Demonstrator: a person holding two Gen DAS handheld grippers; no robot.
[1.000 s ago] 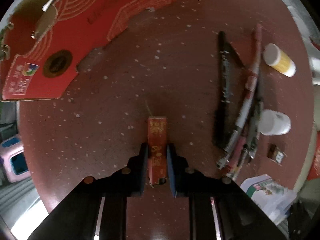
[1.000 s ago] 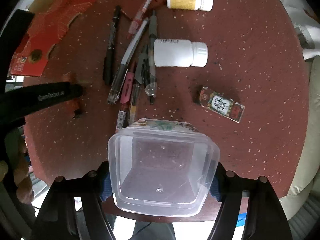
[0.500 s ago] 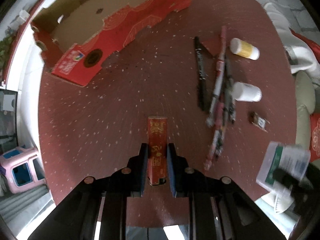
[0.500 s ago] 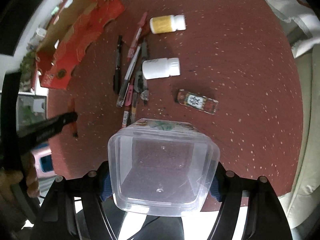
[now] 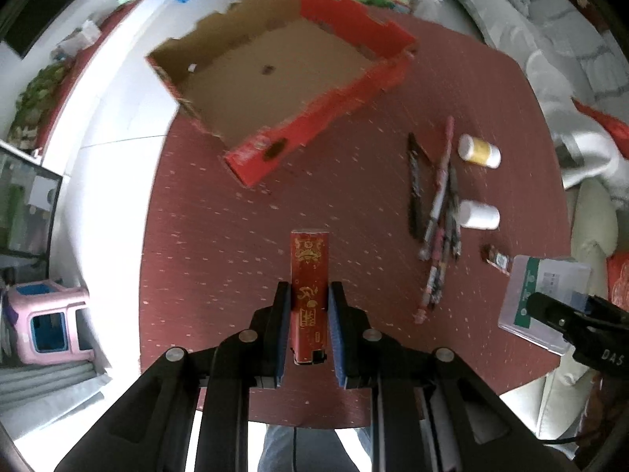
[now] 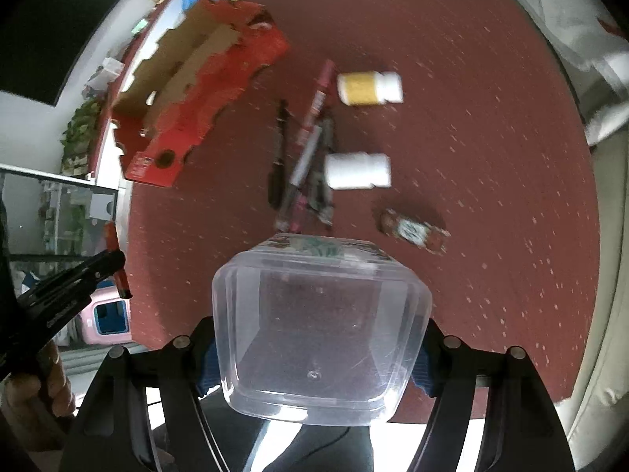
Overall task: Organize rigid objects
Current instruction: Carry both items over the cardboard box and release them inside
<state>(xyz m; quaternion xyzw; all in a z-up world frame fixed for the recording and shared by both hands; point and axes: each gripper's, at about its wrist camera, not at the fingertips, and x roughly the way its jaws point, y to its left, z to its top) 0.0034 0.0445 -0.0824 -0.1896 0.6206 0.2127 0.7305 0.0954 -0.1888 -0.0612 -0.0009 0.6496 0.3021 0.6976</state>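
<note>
L gripper (image 5: pixel 308 310): jaws nearly closed, clamped on narrow red box (image 5: pixel 308 275), held above table (image 5: pixel 220 236) | R gripper (image 6: pixel 314 354): jaws wide, clamped on clear tub (image 6: pixel 318 314), off the table | on table: pens (image 5: pixel 436 212), white bottle (image 5: pixel 479 215), yellow bottle (image 5: pixel 479 154), small packet (image 5: pixel 497 260) | far: open carton (image 5: pixel 275 78)

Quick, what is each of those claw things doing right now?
Left gripper: closed on a slim red box.
Right gripper: closed on a clear plastic container.
</note>
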